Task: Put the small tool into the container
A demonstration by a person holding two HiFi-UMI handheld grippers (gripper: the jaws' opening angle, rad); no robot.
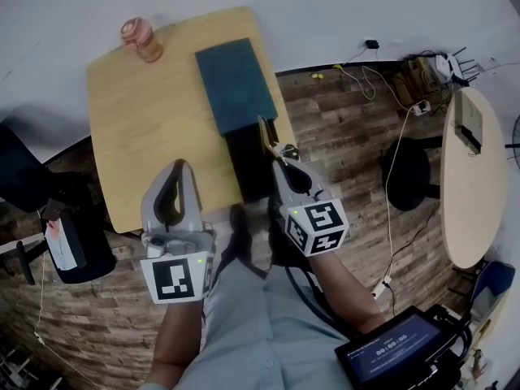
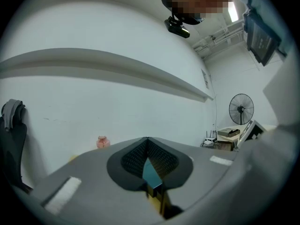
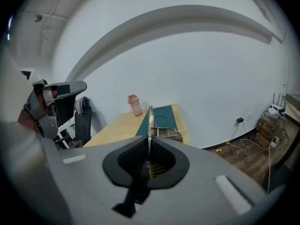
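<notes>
Small tool [image 1: 268, 135], a thin metal blade with a wire frame, is in the air near the table's front edge. It is clamped edge-up in the right gripper [image 1: 280, 162], jaws closed tight on it. Step in hand, I judge: carrying the tool to the container [image 1: 236, 84]; not yet placed. Next move calls for bringing it over the teal container, lowering, then opening the jaws. Left gripper [image 1: 179, 169] hangs beside, jaws together, nothing gripped. Container lies flat on the wooden table [image 1: 146, 136], with a black part [image 1: 248, 165] at its near end, lid or tray unclear. Teal top shows a round recess; nothing seen in it. Pink bottle [image 1: 142, 39] stands at the far corner, contents unreadable.
</notes>
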